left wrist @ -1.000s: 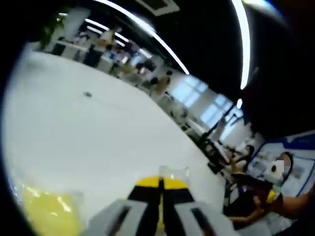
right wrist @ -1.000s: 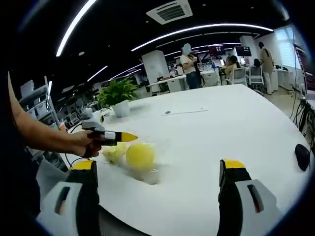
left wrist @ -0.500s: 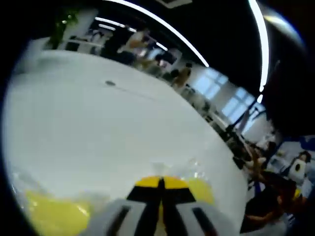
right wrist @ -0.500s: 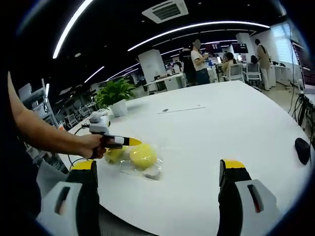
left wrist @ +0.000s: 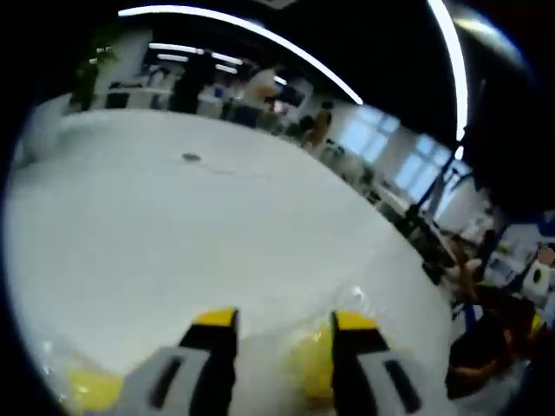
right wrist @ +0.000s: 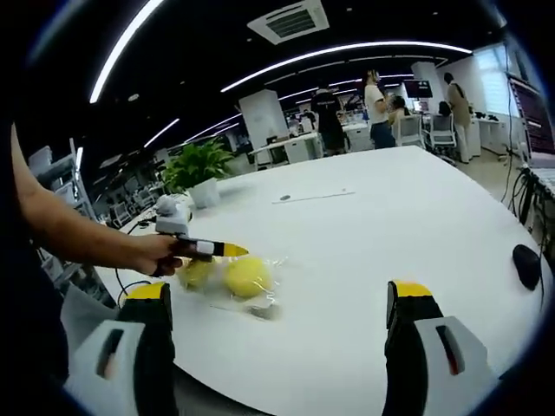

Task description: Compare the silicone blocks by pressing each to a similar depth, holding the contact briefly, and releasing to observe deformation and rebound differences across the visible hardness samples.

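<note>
Silicone blocks, as the task calls them, presented as two rounded yellow pieces: a larger yellow piece (right wrist: 247,276) and a smaller greenish one (right wrist: 198,272) just beside it, both lying on the white worktop (right wrist: 373,234) inside what looked like clear plastic wrapping (right wrist: 260,299). We could not tell whether the two pieces touched.

In the right gripper view, the left gripper (right wrist: 227,250) was held in the person's hand (right wrist: 160,254), its yellow tip directly over the larger piece. We could not tell from that view whether it touched the piece. In the left gripper view, that gripper's (left wrist: 284,322) jaws stood apart, with one yellow piece (left wrist: 310,373) low between them and against the right-hand jaw, and another yellow patch (left wrist: 87,387) off to the left. That view was blurred, so finer detail was not recorded.

The right gripper (right wrist: 277,299) sat well apart from the pieces, its jaws spread wide and holding nothing. The pieces lay ahead of it and toward its left jaw.

We judged the left gripper much the nearer, and the next press to depend on it dropping straight onto the piece beneath its tip. Neither piece showed a clear long axis. We judged the loose wrapping likely to let a piece slide under pressure.

A potted plant (right wrist: 201,170) and a dark computer mouse (right wrist: 525,266) stood well clear of the work.
</note>
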`<state>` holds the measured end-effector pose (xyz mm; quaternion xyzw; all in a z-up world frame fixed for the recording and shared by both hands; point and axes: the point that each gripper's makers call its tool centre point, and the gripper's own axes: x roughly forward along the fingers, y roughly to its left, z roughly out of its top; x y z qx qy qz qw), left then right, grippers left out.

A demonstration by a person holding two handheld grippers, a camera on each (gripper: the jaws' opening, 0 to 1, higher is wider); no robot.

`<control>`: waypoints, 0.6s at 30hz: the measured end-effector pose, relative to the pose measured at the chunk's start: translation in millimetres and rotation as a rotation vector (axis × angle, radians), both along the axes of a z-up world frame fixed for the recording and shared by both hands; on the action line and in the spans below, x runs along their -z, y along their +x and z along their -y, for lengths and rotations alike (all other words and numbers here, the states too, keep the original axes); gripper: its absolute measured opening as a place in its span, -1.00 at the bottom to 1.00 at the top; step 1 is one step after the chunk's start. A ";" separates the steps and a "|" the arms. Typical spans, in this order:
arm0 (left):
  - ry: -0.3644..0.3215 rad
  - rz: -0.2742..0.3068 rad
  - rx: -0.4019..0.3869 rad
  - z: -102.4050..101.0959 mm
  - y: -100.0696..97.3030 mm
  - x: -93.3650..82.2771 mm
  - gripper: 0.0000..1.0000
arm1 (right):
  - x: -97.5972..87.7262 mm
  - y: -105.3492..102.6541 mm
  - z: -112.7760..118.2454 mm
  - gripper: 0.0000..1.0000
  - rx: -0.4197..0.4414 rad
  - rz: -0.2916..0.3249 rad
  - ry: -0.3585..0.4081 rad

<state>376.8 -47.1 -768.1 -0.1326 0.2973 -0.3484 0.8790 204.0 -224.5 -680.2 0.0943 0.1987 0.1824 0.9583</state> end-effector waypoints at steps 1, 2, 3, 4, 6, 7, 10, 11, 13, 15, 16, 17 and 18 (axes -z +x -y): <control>-0.026 0.022 0.005 0.3 -1.3 -9.4 0.19 | 0.0 0.0 -1.4 0.93 -0.006 0.001 -0.002; -0.033 0.050 0.013 -2.0 -2.7 -18.3 0.37 | 1.5 0.7 -3.4 0.93 -0.011 -0.006 0.003; -0.036 0.055 0.025 -3.0 -5.4 -21.9 0.64 | 3.7 1.2 -4.3 0.93 -0.014 -0.012 0.001; -0.053 0.058 0.042 -2.0 -8.4 -26.3 0.80 | 6.6 1.8 -6.8 0.93 -0.022 -0.016 -0.006; -0.039 0.168 0.105 -7.4 -11.4 -43.8 0.91 | 9.0 3.6 -13.7 0.93 -0.039 -0.026 -0.001; -0.021 0.202 0.114 -15.0 -13.6 -52.4 1.00 | 9.3 4.8 -16.2 0.93 -0.045 -0.029 -0.003; -0.011 0.186 0.129 -40.5 -28.7 -71.6 1.00 | 10.3 6.6 -23.0 0.93 -0.066 -0.036 -0.023; -0.007 0.199 0.131 -48.6 -32.9 -76.5 1.00 | 10.9 7.4 -24.9 0.93 -0.076 -0.037 -0.025; 0.055 0.266 0.130 -75.9 -39.1 -84.8 1.00 | 11.0 8.7 -27.3 0.93 -0.086 -0.038 -0.025; 0.084 0.264 0.114 -99.7 -48.3 -85.9 1.00 | 7.9 9.5 -30.3 0.93 -0.095 -0.029 -0.022; 0.084 0.257 0.106 -109.0 -52.3 -86.4 1.00 | 7.0 9.9 -31.8 0.93 -0.101 -0.023 -0.024; 0.070 0.241 0.088 -122.3 -58.1 -86.8 0.99 | 8.4 10.6 -32.4 0.93 -0.109 -0.023 -0.032; 0.067 0.236 0.078 -130.9 -61.9 -87.0 0.99 | 8.9 10.5 -32.7 0.93 -0.113 -0.025 -0.038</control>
